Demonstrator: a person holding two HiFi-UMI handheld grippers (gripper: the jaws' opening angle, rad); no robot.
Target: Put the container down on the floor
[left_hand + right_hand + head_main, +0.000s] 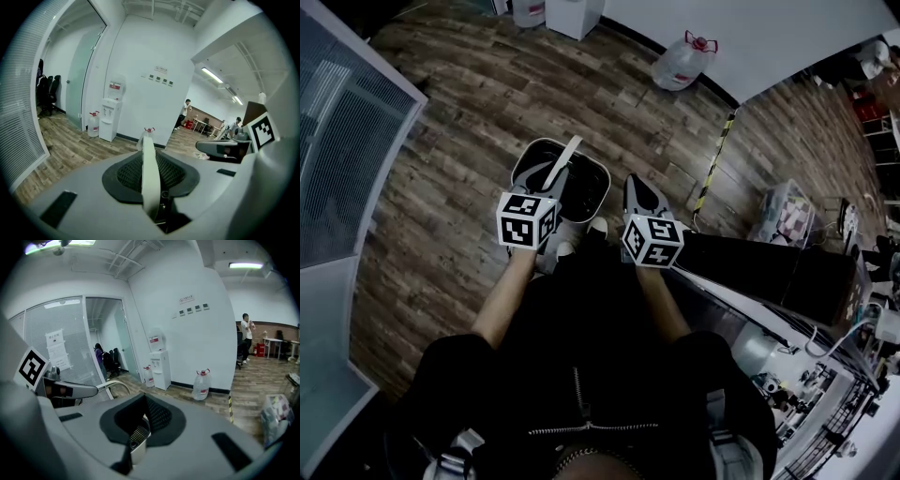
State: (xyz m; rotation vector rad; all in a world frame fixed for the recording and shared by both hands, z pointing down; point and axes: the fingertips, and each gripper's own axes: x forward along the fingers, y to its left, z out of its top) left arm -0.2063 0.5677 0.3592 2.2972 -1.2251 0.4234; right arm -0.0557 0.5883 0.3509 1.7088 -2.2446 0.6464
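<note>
Head view shows the container (567,192) hanging over the wood floor (450,234), carried by its pale handle (570,152). The left gripper (547,184) pinches that handle alone. The right gripper (637,187), just right of the container, is pressed together on nothing. With one narrow hold, the container could swing, land on an edge and tip, or slip free if lowered fast.

the container (586,192) is just ahead of the left claw (546,183), the right claw (637,192) beside it on its right; a water jug (681,64) stands far ahead by the wall (787,37).
</note>
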